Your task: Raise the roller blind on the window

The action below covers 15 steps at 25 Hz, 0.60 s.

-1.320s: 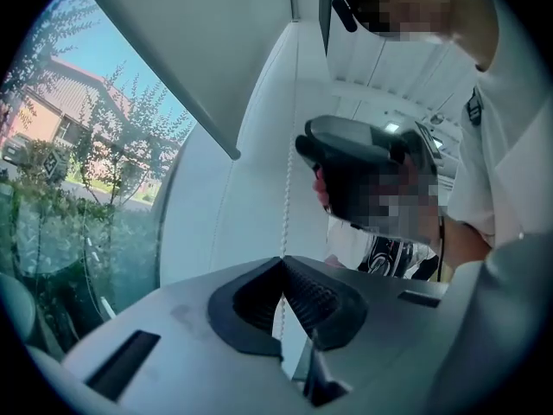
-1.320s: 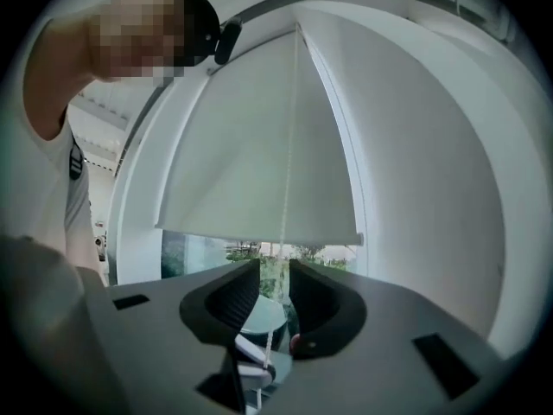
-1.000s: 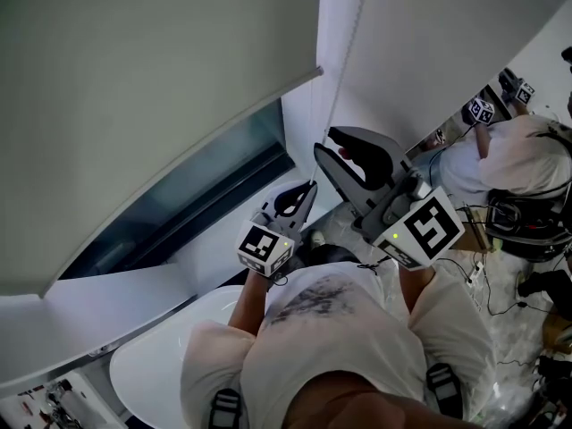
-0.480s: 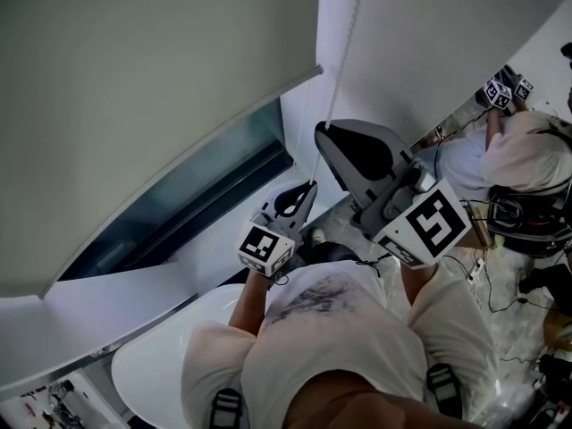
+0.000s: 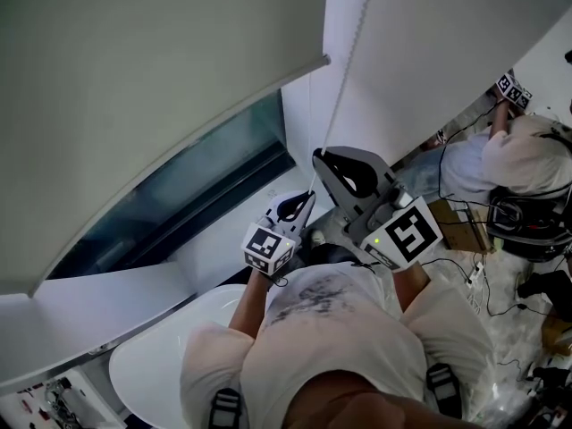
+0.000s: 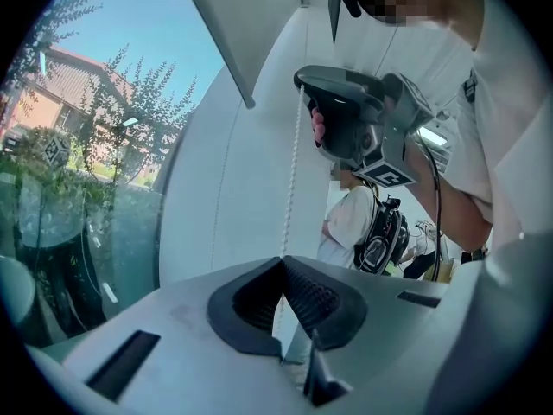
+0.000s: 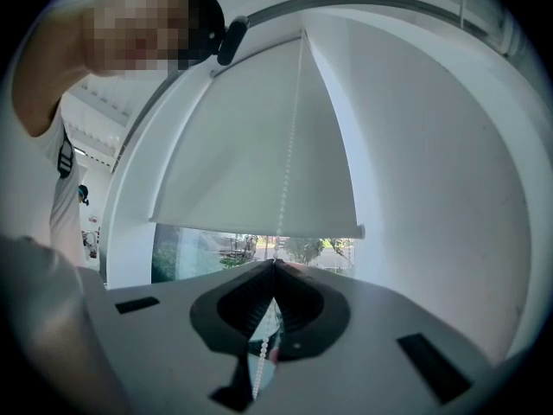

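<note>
The pale roller blind hangs over the window, with a band of glass bare below its bottom bar. Its white bead chain runs down the frame beside it. My right gripper is shut on the chain, which passes between the closed jaw tips and shows again behind them. Just below, my left gripper is shut on the same chain, its tips closed round the beads. In the left gripper view the right gripper sits higher up the chain.
A white wall stands to the right of the window. Another person works at the far right, with cables on the floor near them. A white rounded surface lies below the window. A house and trees show outside.
The right gripper's jaws closed on the chain, and then both grippers came down along it. The blind's bottom bar sits slightly higher, showing more glass.
</note>
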### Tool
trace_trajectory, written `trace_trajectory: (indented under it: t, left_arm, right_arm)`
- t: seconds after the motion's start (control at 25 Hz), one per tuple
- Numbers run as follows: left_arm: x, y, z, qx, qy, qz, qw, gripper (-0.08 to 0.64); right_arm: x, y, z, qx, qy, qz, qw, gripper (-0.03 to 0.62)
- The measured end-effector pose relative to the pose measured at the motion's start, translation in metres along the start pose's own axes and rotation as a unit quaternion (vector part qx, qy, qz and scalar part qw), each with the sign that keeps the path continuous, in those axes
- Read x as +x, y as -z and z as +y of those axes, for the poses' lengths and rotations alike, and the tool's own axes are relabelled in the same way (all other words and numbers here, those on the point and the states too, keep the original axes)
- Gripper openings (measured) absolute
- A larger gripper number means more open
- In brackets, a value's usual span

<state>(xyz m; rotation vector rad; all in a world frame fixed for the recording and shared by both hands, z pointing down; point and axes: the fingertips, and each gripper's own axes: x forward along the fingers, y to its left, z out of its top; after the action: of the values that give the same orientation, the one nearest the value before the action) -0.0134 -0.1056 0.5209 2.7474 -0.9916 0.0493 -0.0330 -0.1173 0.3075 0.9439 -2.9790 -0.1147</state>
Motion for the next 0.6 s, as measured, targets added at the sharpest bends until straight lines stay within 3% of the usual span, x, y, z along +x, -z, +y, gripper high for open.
trace_trajectory:
  t: [0.6]
  left_arm:
    - [0.004,0.054,0.003,-0.029,0.003,0.044,0.9986,0.008]
  right_arm:
    - [-0.005,0.051,0.007,-0.01,0.013,0.038,0.999,0.061]
